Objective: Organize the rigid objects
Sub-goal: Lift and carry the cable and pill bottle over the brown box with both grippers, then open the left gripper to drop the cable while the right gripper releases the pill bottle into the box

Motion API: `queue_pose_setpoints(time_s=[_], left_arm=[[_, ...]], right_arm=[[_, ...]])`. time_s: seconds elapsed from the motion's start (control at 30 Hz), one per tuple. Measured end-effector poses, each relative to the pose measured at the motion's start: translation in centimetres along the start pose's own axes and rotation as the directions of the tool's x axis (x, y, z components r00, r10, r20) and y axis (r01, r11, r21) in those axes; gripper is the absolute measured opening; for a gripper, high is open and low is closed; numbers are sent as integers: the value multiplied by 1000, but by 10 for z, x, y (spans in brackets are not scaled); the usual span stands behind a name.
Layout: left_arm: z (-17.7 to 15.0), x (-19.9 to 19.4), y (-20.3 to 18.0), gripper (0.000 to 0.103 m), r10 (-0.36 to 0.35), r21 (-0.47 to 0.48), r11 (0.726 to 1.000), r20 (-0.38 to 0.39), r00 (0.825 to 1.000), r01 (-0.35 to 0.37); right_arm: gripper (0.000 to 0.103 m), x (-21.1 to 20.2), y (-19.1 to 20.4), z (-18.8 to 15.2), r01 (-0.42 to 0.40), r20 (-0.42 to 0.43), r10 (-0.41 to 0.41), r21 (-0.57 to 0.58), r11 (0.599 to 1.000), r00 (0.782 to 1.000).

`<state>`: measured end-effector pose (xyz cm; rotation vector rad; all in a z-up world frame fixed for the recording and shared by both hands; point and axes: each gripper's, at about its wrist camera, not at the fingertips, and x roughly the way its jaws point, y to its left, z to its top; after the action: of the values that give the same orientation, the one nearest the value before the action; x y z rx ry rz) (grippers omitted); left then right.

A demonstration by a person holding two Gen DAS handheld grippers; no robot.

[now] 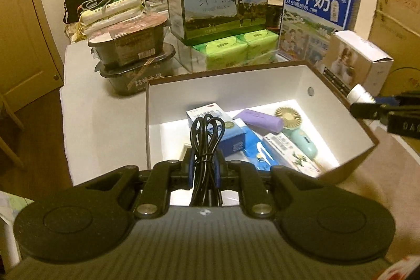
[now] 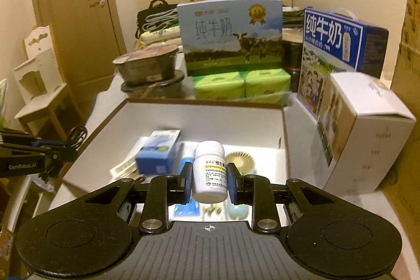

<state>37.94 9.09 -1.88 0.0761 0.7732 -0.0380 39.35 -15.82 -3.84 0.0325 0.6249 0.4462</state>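
Open storage box (image 1: 262, 85) on table, already holds small boxes, purple case (image 1: 258, 120), hand fan (image 1: 294, 130). Best to bring both items over free floor of box, lower slowly, release only near bottom.

Right gripper (image 2: 209, 181) pinches white pill bottle (image 2: 209, 171) upright between pads, above box.

Left gripper (image 1: 206, 169) clamps black cable bundle (image 1: 207, 141), loops sticking forward past fingertips.

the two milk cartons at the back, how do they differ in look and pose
The light blue milk carton shows a cow on green pasture and a gold medal; the dark blue milk carton has big white characters and pictures of people. The light blue one sits raised on green tissue packs and faces the camera; the dark blue one stands lower and angled. Both stand upright and have white handles.
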Motion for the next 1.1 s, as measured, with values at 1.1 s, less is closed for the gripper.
queue_pose_setpoints(time_s=[1.1], left_arm=[[63, 137, 27, 13, 90, 30, 996, -115, 989, -87]], right_arm=[[27, 119, -54, 40, 84, -106, -79, 46, 995, 991]])
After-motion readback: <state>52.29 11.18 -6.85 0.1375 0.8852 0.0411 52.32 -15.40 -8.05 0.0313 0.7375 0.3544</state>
